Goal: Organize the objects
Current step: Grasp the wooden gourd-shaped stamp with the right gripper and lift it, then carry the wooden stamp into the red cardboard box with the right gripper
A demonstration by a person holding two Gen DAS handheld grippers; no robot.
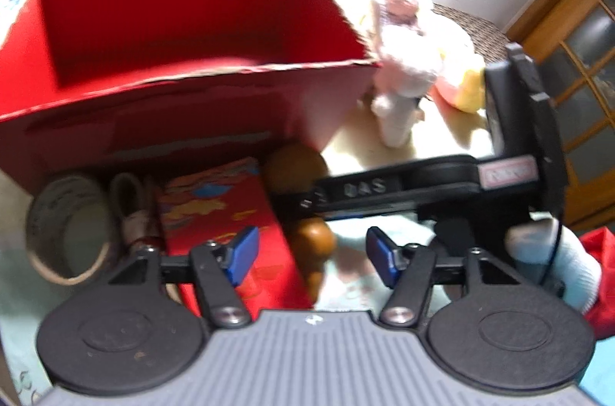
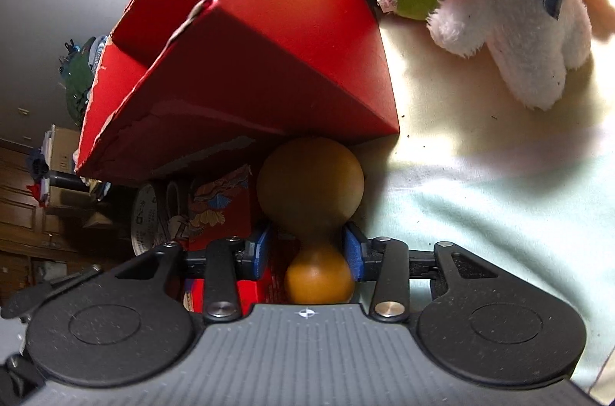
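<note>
Squeezing the brown wooden gourd-shaped toy (image 2: 309, 210) at its thin neck beside the big red cardboard box (image 2: 269, 60), the right gripper (image 2: 307, 252) might let it slip; the left gripper (image 1: 311, 252) hung open.

My left camera is smeared with motion blur: the red box (image 1: 184, 60), the white plush (image 1: 399, 67) and my other tool (image 1: 442, 183) crossing the view all have soft edges, and lettering is barely legible. Strong light behind the box washes the top of that view to plain white. My right camera is sharper; the wooden gourd (image 2: 311, 190) shows clean outlines, and the fur of the white plush (image 2: 511, 2) is crisp. Light there falls from the upper right, leaving a bright patch on the cloth (image 2: 480, 175) with a soft-edged shadow below it. The left side sits dim. Both views bow at the rim and darken in the corners.
</note>
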